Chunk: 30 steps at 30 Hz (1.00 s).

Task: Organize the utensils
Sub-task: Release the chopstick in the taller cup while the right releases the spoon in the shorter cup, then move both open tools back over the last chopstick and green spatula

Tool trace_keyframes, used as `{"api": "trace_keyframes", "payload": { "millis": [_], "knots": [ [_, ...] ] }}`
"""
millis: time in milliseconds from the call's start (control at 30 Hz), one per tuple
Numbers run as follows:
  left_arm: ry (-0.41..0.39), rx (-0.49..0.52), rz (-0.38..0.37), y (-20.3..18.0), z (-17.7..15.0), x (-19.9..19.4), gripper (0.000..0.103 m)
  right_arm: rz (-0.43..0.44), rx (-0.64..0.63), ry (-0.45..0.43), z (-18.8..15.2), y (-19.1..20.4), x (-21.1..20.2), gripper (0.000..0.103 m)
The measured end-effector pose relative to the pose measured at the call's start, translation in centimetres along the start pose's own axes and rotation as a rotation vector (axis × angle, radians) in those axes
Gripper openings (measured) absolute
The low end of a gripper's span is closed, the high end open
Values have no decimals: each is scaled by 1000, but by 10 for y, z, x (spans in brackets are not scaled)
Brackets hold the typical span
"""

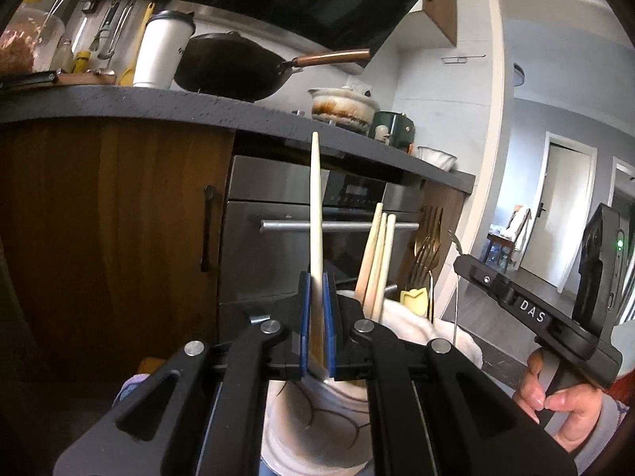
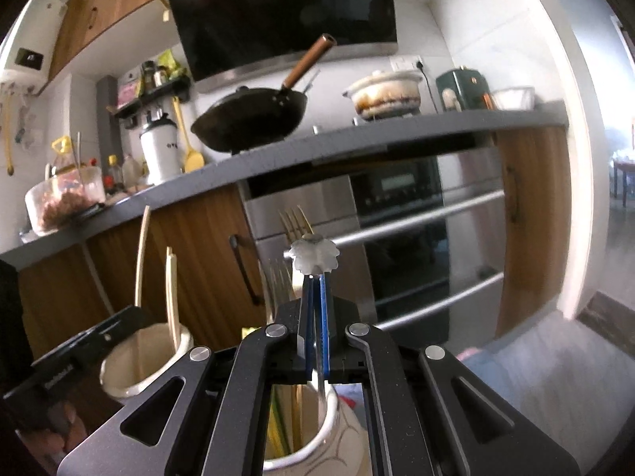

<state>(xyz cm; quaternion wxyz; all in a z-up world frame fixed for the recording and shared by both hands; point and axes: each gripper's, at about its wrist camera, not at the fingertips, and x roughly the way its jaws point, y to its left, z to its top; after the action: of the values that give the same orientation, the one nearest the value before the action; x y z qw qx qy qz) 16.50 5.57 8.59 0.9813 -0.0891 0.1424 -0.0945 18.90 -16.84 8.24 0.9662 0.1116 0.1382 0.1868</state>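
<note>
The left gripper is clamping its blue pads tight on a pale, smooth chopstick, flat and tapered, standing almost upright over a white ceramic cup with thin dark curved lines on its glaze. Behind it three round wooden chopsticks are leaning together in a second cup, next to glossy gold forks. The right gripper is pinching shut on a thin metal utensil topped with a whitish flower-shaped end; the stem is hidden between the pads, so whether it is a spoon or a pick is hard to call. It is hanging over a white cup with gold line pattern, holding gold and silver forks. In the right wrist view a cream cup is sitting to the left with chopsticks in it. "DAS" is printed in white on the black matte body of the other gripper, seen in the left wrist view, a hand wrapping its grip and a green light glowing on it. Behind, a speckled grey counter is carrying a black wok with brown handle, a stained white pot and a white tumbler. Below sits a brushed steel oven with bar handles.
</note>
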Motion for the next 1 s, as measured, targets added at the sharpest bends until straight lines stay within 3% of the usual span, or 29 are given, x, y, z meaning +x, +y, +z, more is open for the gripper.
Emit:
{"api": "trace_keyframes", "payload": {
  "millis": [667,933,1000],
  "knots": [
    [8,16,27,-3,7,-18,7,-11,-6,74,-2,3,1,7],
    [29,27,35,-3,6,-22,8,-17,14,62,0,-2,-15,32],
    [33,37,43,-3,6,-24,16,-21,16,54,2,-4,-25,40]
  ]
}}
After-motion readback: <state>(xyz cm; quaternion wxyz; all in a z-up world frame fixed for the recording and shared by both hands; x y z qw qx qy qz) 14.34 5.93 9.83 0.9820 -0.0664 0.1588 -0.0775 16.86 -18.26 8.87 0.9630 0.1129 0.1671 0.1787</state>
